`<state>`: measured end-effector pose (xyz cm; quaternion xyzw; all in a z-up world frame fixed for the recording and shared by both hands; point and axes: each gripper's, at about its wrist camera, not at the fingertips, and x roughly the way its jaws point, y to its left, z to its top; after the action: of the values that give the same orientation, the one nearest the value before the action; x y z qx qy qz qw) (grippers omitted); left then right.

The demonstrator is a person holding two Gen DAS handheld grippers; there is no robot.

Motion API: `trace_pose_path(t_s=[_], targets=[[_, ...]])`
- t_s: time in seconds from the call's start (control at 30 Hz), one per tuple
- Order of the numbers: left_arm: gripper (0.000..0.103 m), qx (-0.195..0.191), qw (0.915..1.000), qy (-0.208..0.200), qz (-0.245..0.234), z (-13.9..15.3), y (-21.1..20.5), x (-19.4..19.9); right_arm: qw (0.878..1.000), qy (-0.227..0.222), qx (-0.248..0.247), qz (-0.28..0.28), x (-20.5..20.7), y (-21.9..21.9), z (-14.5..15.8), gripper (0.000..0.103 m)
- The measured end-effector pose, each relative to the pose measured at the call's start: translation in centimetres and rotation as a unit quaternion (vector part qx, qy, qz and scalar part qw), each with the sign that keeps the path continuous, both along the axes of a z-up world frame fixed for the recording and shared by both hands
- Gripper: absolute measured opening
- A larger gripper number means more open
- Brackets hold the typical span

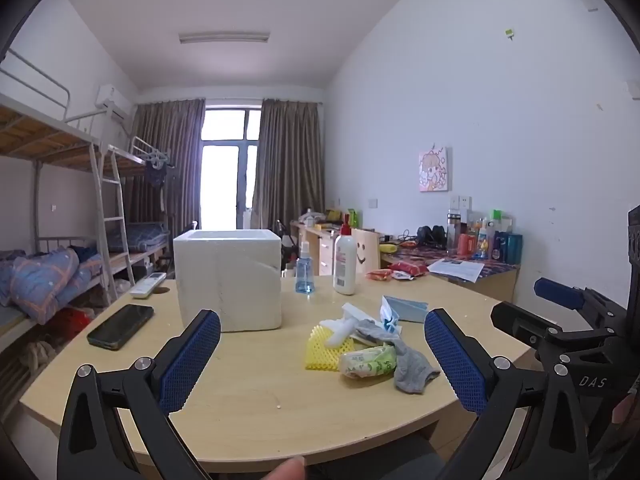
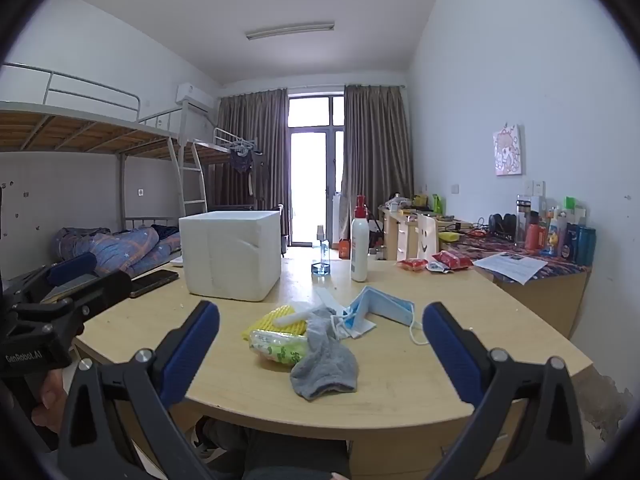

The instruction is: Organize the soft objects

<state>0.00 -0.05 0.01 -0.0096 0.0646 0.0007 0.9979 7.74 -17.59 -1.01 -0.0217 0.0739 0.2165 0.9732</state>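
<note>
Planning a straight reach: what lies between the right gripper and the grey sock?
Only bare table between the right gripper and sock, per the right wrist view.

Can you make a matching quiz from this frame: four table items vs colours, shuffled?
Items:
1. sock
2. foam box
3. phone
4. face mask

Colours:
A. white
B. light blue
C. grey
D. black

Pairs: 1-C, 2-A, 3-D, 4-B
</note>
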Motion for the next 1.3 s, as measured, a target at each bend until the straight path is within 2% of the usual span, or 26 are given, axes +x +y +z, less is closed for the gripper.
trace_pose_path(t_s=[0.17, 0.3, 0.57, 1.3], targets=[[0.102, 0.004, 0.9999, 0.006, 0.016, 0.2, -0.1, 0.7, 1.000, 0.006, -0.001, 0.001, 0.1, 0.0, 0.0, 0.103], [0.102, -0.017, 0.9997, 0.005, 0.017, 0.3, 0.5, 0.8, 1.000, -0.001, -0.002, 0.000, -0.1, 0.1, 0.0, 0.103], [0.102, 0.000, 0.9999, -0.004, 0.015, 0.0, -0.1, 0.0, 1.000, -0.002, 0.001, 0.001, -0.4, -0.1, 0.1, 0.103], [0.102, 0.003, 0.9999, -0.004, 0.014, 0.0, -0.2, -0.3, 1.000, 0.001, 0.000, 0.002, -0.4, 0.0, -0.1, 0.103]])
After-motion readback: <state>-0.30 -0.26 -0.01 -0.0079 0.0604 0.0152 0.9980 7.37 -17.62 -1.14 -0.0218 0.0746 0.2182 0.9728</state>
